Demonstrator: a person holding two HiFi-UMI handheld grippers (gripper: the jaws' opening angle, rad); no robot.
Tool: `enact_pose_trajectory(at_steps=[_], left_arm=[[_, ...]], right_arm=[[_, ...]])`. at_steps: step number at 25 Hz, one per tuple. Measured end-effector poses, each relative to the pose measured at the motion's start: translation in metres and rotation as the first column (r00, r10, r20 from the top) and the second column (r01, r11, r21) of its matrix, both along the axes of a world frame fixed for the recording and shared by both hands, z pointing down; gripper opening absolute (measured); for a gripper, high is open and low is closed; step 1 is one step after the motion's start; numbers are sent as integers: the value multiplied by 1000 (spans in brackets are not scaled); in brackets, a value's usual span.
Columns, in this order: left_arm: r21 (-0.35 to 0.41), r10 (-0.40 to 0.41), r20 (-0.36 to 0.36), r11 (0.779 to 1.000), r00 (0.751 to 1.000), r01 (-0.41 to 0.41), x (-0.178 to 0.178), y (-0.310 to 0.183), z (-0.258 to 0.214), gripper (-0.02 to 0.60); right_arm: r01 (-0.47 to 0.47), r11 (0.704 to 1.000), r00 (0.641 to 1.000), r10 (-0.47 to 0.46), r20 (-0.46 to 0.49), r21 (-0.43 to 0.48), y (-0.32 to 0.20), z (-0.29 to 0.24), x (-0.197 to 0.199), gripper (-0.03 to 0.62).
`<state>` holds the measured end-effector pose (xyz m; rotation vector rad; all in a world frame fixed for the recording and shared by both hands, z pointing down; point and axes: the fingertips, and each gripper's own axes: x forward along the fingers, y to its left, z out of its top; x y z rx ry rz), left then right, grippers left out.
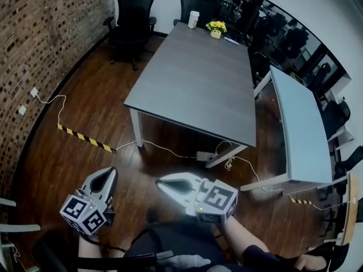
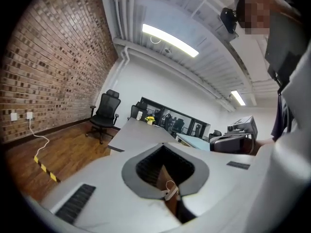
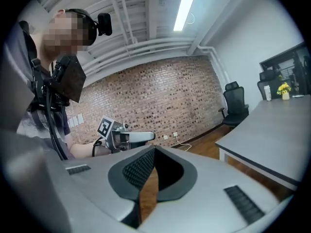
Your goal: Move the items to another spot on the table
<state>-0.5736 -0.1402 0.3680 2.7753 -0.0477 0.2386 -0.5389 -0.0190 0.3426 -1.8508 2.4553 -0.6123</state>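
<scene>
At the far end of the long grey table stand a white cup and a small pot of yellow flowers. Both grippers hang over the wooden floor, well short of the table's near edge. My left gripper is shut and holds nothing. My right gripper is shut too, also with nothing in it. In the left gripper view the shut jaws point toward the table and the flowers. The right gripper view shows its closed jaws, the left gripper beyond them, and the table at the right.
A second, pale blue table stands to the right. Black office chairs sit beyond the grey table. Cables and a power strip lie on the floor near the table legs, with yellow-black tape to the left. A brick wall runs along the left.
</scene>
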Motion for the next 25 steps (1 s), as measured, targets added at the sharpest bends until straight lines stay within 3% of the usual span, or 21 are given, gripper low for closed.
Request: enact_pose_trajectory(at_steps=[6, 10, 15, 18, 19, 21, 23, 25], left_arm=[[32, -56, 22, 998, 998, 56, 12, -12, 8, 8], [100, -60, 25, 993, 998, 57, 45, -18, -3, 8], [249, -98, 35, 965, 995, 86, 102, -56, -41, 8], [333, -128, 38, 937, 991, 108, 125, -75, -65, 8], [304, -132, 26, 945, 991, 118, 132, -80, -72, 8], [106, -125, -59, 986, 990, 131, 141, -88, -88, 8], [-74, -132, -161, 990, 978, 121, 146, -95, -103, 6], [-52, -158, -157, 987, 975, 151, 151, -97, -109, 6]], right_arm=[[71, 997, 997, -72, 7, 27, -17, 17, 21, -12], [113, 992, 993, -115, 30, 57, -35, 7, 53, -12], [195, 980, 961, -180, -212, 50, -58, -3, 111, -12], [230, 972, 944, -209, -256, 52, -65, -10, 145, -12], [241, 969, 942, -220, -253, 54, -67, -12, 155, -12], [263, 963, 939, -242, -244, 56, -70, -11, 170, -12], [289, 955, 938, -270, -216, 64, -68, -5, 177, -12], [312, 946, 942, -296, -161, 83, -67, -1, 179, -12]])
